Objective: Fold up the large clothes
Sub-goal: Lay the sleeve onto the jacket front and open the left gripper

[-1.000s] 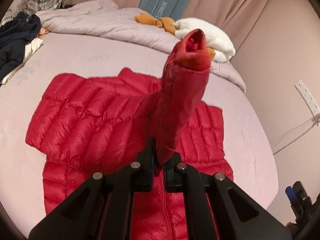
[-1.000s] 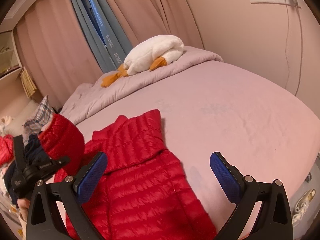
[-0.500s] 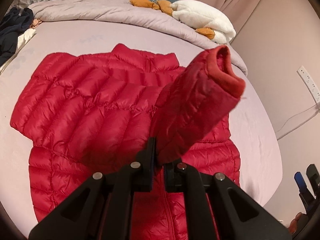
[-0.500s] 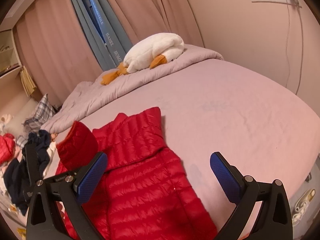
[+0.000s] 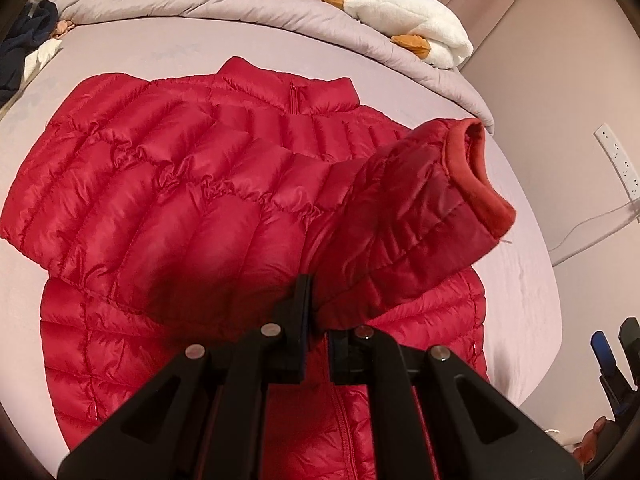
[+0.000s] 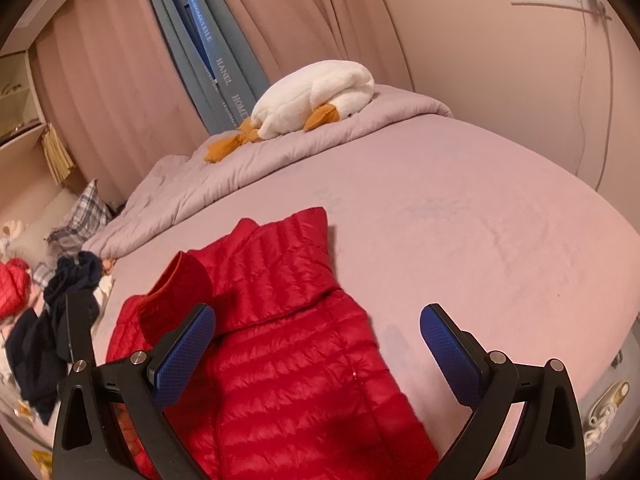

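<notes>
– Where is the red quilted down jacket [image 5: 168,184] lying just now?

– It is lying front-up on the pale lilac bed [image 6: 460,240], zip closed, collar pointing toward the rumpled grey duvet [image 5: 200,4] and the white plush goose [image 5: 404,20] at the far end. Its long axis is running from the person straight up the bed.

– And the left gripper [image 5: 316,320]?

– Its fingers are clamped shut on the red quilted sleeve [image 5: 404,216], near the cuff end. The sleeve is crossing over the jacket's chest, its knitted cuff [image 5: 480,184] pointing toward the side by the wall. I judge the next move is laying it flat across the body.

– So the left hand is the nearer one?

– Yes, it is already holding the cloth. The right gripper [image 6: 316,344] is hovering above the jacket's side, its blue-padded fingers [image 6: 184,354] standing wide apart and gripping nothing.

– Any writing readable?

– On the blue panels [image 6: 224,72] between the pink curtains [image 6: 120,80] I am reading "HANEL" and "HOME"; the smaller print is too fine.
</notes>
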Tool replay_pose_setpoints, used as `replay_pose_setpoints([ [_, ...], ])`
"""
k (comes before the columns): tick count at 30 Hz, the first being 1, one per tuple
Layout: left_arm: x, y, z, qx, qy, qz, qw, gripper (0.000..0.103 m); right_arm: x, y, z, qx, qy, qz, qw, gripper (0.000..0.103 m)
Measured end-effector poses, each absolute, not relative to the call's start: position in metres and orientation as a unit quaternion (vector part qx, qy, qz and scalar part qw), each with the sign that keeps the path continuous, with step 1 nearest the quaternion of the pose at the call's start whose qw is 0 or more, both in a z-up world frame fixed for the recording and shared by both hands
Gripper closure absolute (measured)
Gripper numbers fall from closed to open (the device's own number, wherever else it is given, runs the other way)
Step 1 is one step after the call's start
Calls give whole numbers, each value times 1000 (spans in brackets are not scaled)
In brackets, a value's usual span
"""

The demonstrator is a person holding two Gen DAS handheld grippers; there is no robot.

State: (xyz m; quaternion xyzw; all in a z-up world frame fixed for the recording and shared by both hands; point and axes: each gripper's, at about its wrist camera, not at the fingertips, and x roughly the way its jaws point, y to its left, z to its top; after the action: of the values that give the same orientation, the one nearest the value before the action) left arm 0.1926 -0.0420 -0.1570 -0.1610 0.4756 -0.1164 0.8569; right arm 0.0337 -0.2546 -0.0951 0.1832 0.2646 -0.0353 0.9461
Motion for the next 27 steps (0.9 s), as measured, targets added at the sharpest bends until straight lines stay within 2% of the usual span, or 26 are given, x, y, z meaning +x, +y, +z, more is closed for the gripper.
replay_pose_setpoints([
  [17,177,-27,-125,-176,447,-138,866,94,36,-250,-99,181,271,-34,945,1],
  [22,169,-18,-115,-191,438,-143,867,85,37,-246,-99,179,272,-31,945,1],
  [27,157,-11,-99,-194,419,-147,875,84,37,-238,-99,172,272,-27,946,1],
])
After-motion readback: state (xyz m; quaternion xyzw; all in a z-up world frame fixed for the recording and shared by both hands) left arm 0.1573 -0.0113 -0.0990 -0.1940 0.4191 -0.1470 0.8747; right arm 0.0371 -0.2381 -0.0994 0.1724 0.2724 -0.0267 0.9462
